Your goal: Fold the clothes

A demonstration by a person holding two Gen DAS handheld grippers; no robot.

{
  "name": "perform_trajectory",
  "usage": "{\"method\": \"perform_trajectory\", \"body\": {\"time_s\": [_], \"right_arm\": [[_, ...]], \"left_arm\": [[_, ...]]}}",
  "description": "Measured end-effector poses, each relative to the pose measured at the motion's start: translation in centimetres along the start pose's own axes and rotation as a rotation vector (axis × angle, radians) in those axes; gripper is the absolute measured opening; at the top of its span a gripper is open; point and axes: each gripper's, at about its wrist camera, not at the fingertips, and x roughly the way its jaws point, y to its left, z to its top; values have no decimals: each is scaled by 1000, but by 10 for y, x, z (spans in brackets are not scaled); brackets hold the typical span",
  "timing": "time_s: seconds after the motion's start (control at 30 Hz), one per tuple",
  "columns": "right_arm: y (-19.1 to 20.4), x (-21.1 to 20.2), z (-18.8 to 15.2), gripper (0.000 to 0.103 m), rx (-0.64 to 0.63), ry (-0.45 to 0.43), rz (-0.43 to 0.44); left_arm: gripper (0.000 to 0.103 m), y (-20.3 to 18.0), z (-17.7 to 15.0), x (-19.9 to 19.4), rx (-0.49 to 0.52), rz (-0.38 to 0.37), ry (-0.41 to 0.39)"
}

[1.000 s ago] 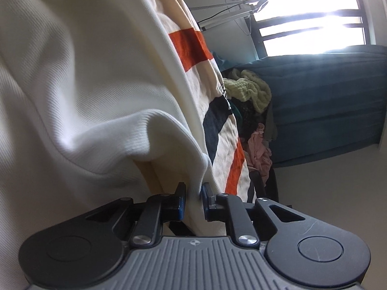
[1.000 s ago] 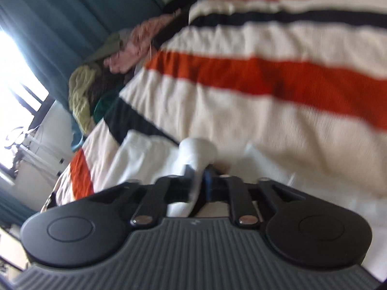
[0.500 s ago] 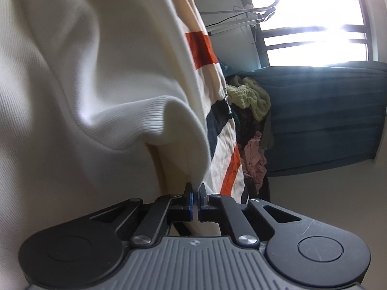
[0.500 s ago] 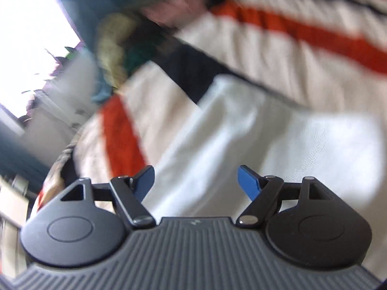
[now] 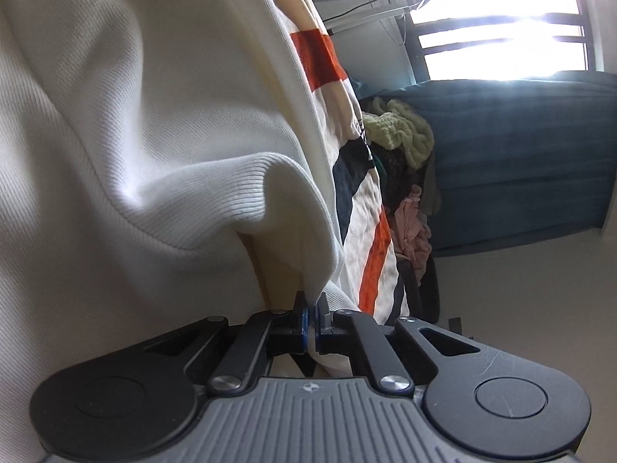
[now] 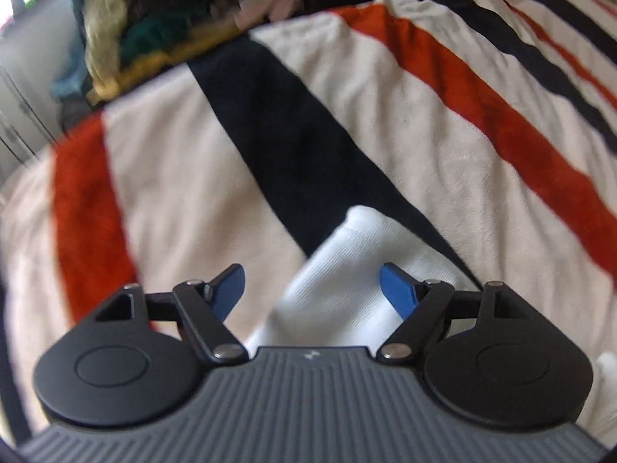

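Left tongs [image 5: 311, 310] clamped on white ribbed knit garment's [image 5: 135, 146] hem; right tongs [image 6: 312, 289] spread apart over striped blanket [image 6: 385, 115], clothes pile [image 6: 162, 11] at 11 o'clock.

The white garment [image 5: 135, 146] fills the left wrist view and runs off its left and top edges, so its full shape cannot be told. In the right wrist view, its lower part is hidden behind the right tongs [image 6: 312, 289]. The clothes pile [image 6: 162, 19] at upper left is blurred. The striped blanket [image 6: 385, 108] is cut off on all sides.
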Motion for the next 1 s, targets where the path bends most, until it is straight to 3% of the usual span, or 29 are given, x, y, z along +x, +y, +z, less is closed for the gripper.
{"method": "perform_trajectory", "body": {"time_s": [0.07, 0.1, 0.13, 0.23, 0.33, 0.53, 0.63, 0.7, 0.77, 0.93, 1.0], "right_arm": [[3, 8, -3, 54, -8, 9, -49], [3, 8, -3, 20, -6, 8, -53], [2, 5, -2, 10, 4, 1, -36], [-2, -10, 2, 5, 29, -39, 18], [1, -53, 19, 5, 57, -164, 104], [-15, -168, 42, 5, 114, -460, 442], [-53, -197, 26, 5, 165, -575, 531], [-90, -193, 3, 5, 237, -575, 551], [-132, -174, -28, 5, 308, -531, 511], [-207, -82, -107, 5, 374, -221, 319], [-223, -63, -129, 5, 417, -150, 325]], "left_arm": [[3, 2, 1, 1, 0, 1, 1], [3, 3, 2, 2, 1, 0, 2], [3, 4, 3, 3, 2, -1, 0], [3, 7, 3, 2, -8, -26, -10], [3, 0, 3, -1, 22, -55, -24], [3, -21, 2, -22, 81, -128, -90], [3, -33, -5, -26, 105, -143, -87], [3, -35, -13, -27, 117, -129, -80], [3, -36, -18, -21, 125, -100, -62], [3, -33, -36, -6, 158, 0, -24], [3, -34, -40, -4, 174, 23, -26]]}}
